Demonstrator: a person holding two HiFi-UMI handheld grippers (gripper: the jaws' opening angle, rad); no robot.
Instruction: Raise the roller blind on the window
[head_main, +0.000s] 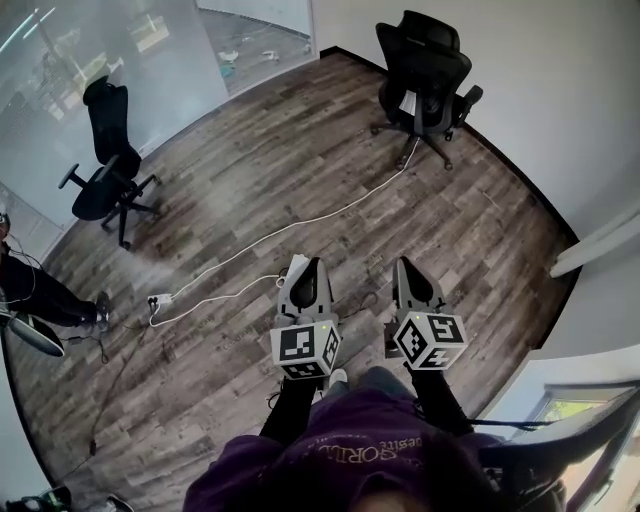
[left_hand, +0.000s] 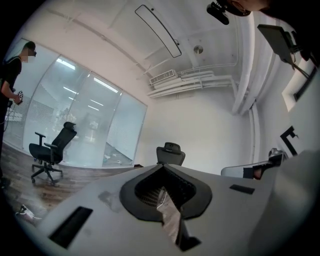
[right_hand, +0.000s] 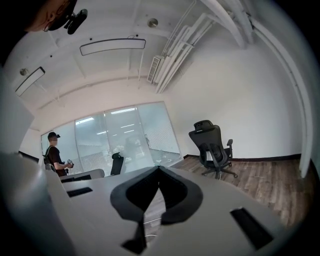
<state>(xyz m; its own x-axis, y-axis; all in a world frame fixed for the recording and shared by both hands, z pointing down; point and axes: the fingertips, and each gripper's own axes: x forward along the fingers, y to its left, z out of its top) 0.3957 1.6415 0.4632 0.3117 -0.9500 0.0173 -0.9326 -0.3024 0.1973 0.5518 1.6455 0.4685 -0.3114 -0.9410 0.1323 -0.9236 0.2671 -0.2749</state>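
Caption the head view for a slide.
Left gripper and right gripper, shut and empty, hover above a wood floor with two office chairs and a white cable.

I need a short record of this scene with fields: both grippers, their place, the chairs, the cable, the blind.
left gripper: fingers shut, nothing held
right gripper: fingers shut, nothing held
place: both held low over the wooden floor
chairs: two black office chairs, left chair and far chair
cable: white cable lies across the floor
roller blind: not visible in any view
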